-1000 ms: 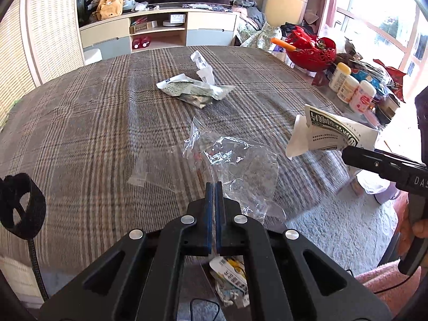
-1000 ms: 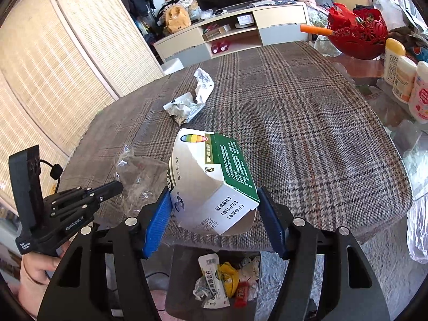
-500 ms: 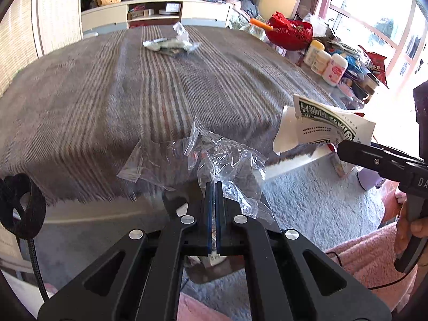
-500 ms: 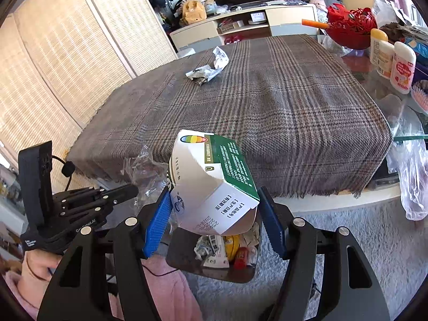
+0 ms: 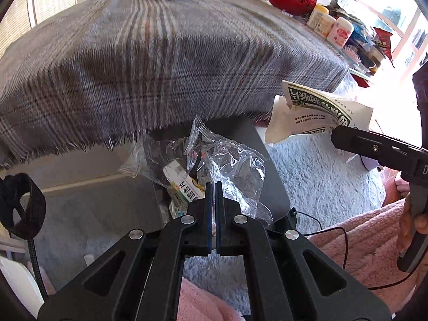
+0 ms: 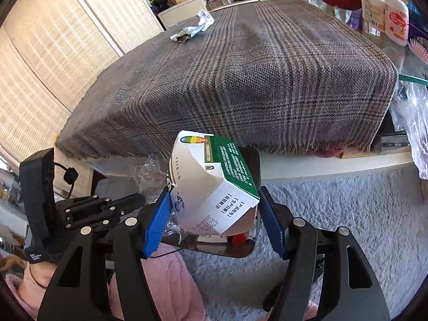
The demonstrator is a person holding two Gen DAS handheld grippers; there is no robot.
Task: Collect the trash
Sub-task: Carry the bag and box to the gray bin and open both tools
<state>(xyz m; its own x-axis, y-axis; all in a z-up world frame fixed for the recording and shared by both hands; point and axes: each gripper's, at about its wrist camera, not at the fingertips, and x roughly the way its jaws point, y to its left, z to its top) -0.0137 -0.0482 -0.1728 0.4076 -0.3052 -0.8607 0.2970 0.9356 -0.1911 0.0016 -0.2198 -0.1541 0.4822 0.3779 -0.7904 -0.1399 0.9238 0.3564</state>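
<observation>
Over the dark bin (image 6: 240, 251) on the grey carpet (image 6: 347, 214), just below the fringed edge of the plaid tablecloth (image 6: 254, 75), a crushed green-and-white carton (image 6: 214, 184) is gripped between the blue pads (image 6: 157, 222) of the right gripper (image 6: 214, 219). Its long axis is tipped up and away from the camera toward the table edge, the torn white flap lowest (printed side facing up). The gripper is angled steeply downward. To its left, the left gripper (image 5: 213, 187) is clamped tight on a crumpled clear plastic bag (image 5: 203, 157), which is spread forward and upward from the pinched corner above the bin (image 5: 270, 182), where a discarded box (image 5: 184, 187) is seen through the film. More wrappers (image 6: 192, 28) are left at the cloth's far edge.
</observation>
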